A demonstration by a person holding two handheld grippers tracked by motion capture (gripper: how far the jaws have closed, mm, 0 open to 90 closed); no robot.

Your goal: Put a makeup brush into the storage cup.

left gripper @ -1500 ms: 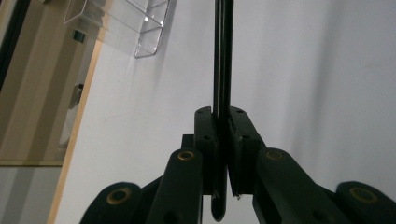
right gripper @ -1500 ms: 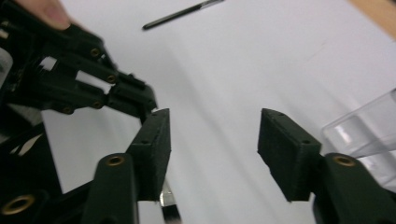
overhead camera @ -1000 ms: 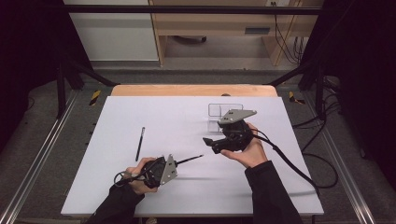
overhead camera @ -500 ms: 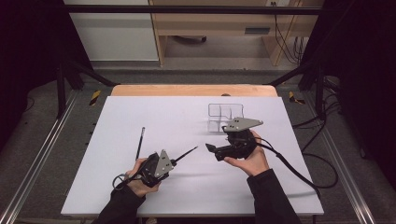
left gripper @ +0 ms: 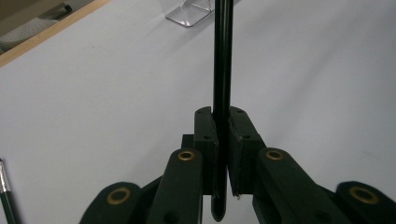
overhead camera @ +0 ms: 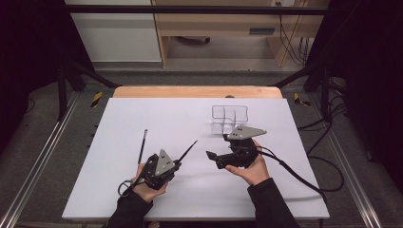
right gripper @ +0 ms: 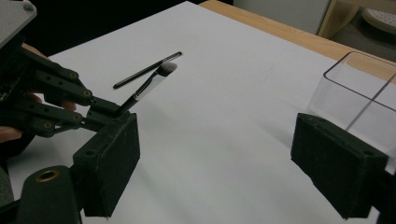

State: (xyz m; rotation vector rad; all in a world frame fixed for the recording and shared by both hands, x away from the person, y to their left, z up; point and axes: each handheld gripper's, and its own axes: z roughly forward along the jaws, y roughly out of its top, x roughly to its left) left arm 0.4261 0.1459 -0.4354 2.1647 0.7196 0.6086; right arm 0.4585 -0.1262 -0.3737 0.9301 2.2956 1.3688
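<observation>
Left hand (overhead camera: 142,187): at near edge of table (overhead camera: 119,142), wrapped round left claw (overhead camera: 177,164).
Left claw: jaws together, clamped on black handle of a makeup brush (overhead camera: 188,150); seen up close in left gripper view, pads pinch shaft (left gripper: 222,65) near its butt end, with a short stub poking out behind the pads.
Held brush, place: lifted off the table, in the gap between the two claws.
Held brush, long axis: slants away from left claw, toward far right; bristle tip (right gripper: 166,69) is the free end, seen in right gripper view.
Right claw (overhead camera: 210,155): jaws apart, just been opening, nothing between them; both pads (right gripper: 108,170) clear of everything.
Key relation: brush tip lies just off the nose of the right claw, on its left; near, not touching. Right claw points left toward left claw.
Nearer hand: right hand (overhead camera: 249,168) much nearer to clear box (overhead camera: 230,118) than left hand is.
Likely next move (judgement): handover; right claw would need to close across the shaft, at right angles to its long axis.
Second brush (overhead camera: 142,145): flat on table, left of left claw, long axis running near to far, untouched.
Clear box: farthest, beyond right claw, divided inside, looks empty.
</observation>
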